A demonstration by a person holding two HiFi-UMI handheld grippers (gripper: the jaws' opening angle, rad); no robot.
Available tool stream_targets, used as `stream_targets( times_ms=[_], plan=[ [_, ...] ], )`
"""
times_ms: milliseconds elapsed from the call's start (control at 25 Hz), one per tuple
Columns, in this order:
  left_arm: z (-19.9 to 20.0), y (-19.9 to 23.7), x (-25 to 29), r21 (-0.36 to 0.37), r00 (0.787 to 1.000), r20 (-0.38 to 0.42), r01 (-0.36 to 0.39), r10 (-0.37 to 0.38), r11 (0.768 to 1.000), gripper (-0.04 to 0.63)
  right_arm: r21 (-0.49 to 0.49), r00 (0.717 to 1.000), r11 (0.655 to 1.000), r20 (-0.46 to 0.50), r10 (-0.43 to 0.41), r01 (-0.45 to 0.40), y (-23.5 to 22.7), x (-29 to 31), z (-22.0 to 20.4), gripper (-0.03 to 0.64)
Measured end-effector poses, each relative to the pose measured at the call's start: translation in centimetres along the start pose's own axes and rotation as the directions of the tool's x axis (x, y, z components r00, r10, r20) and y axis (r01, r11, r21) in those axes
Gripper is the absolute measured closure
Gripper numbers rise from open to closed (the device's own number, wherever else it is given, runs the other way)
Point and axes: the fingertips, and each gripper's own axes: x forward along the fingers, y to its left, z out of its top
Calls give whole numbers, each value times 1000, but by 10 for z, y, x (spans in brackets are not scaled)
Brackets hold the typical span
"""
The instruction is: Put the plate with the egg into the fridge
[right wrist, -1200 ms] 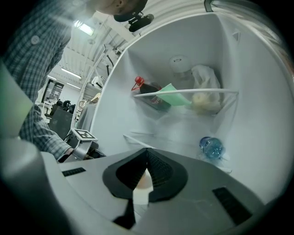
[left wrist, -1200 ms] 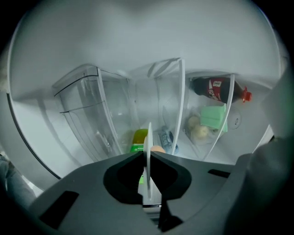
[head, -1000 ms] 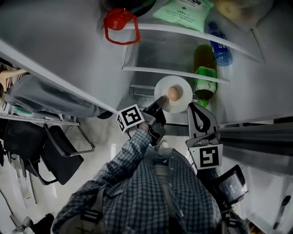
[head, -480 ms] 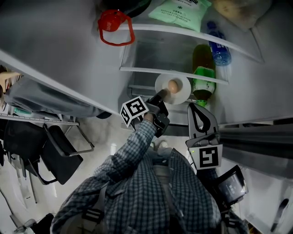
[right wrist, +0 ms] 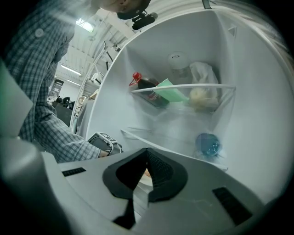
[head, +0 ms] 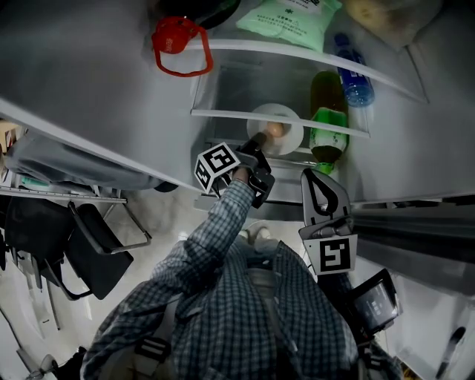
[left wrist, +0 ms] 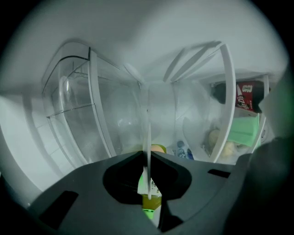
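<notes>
A white plate point(head: 285, 138) carrying a brown egg point(head: 273, 129) is inside the open fridge, partly under a glass shelf point(head: 223, 114) and hazy behind it. My left gripper point(head: 257, 143) is shut on the plate's near rim. In the left gripper view the plate point(left wrist: 148, 137) shows edge-on as a thin white line pinched between the jaws. My right gripper point(head: 323, 194) hangs lower right, outside the fridge, its jaws shut with nothing between them. The right gripper view looks past its shut gripper point(right wrist: 146, 156) into the fridge.
A green bottle point(head: 330, 122) stands just right of the plate. A blue-capped bottle point(head: 355, 74), a green bag point(head: 293, 13) and a red-handled thing point(head: 182, 43) sit on higher shelves. The fridge door point(head: 89, 82) stands open at left. A black chair point(head: 96, 249) is lower left.
The left gripper has carried the plate with the egg up and deeper into the fridge, under the glass shelf's edge. The right gripper has stayed put.
</notes>
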Motion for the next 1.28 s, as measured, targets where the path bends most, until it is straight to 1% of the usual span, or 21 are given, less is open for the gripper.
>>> stream_targets(
  times_ms=[160, 480, 560, 720, 800, 840, 960, 1040, 1160, 1280],
  plan=[
    [7, 3, 6, 0, 1000, 13, -17, 17, 1000, 568, -51, 999, 998, -17, 33, -34, 6, 7, -6, 611],
    [15, 7, 15, -4, 999, 26, -40, 40, 999, 568, -152, 988, 982, -126, 93, -112, 21, 19, -24, 611],
    [16, 10, 16, -8, 998, 29, -47, 48, 999, 568, -171, 982, 978, -167, 87, -116, 23, 25, -33, 611],
    [19, 13, 19, -7, 998, 29, -59, 59, 998, 568, -256, 975, 961, -214, 51, -106, 23, 40, -50, 611],
    [20, 14, 21, -10, 998, 30, -60, 60, 998, 568, -314, 966, 941, -253, 45, -126, 25, 46, -59, 611],
    [20, 14, 22, -11, 998, 32, -60, 60, 998, 568, -353, 959, 924, -279, 44, -145, 26, 49, -65, 611],
    [21, 13, 25, -5, 998, 30, -63, 63, 998, 568, -474, 929, 850, -368, 47, -231, 33, 60, -88, 611],
    [20, 13, 26, 2, 997, 18, -68, 68, 998, 568, -516, 912, 814, -408, 40, -267, 35, 67, -99, 611],
    [19, 13, 27, 3, 997, 11, -77, 77, 997, 568, -540, 891, 789, -453, 21, -293, 34, 76, -110, 609],
    [18, 13, 27, -2, 997, 8, -79, 79, 997, 568, -548, 869, 776, -494, 0, -312, 31, 80, -124, 606]
  ],
)
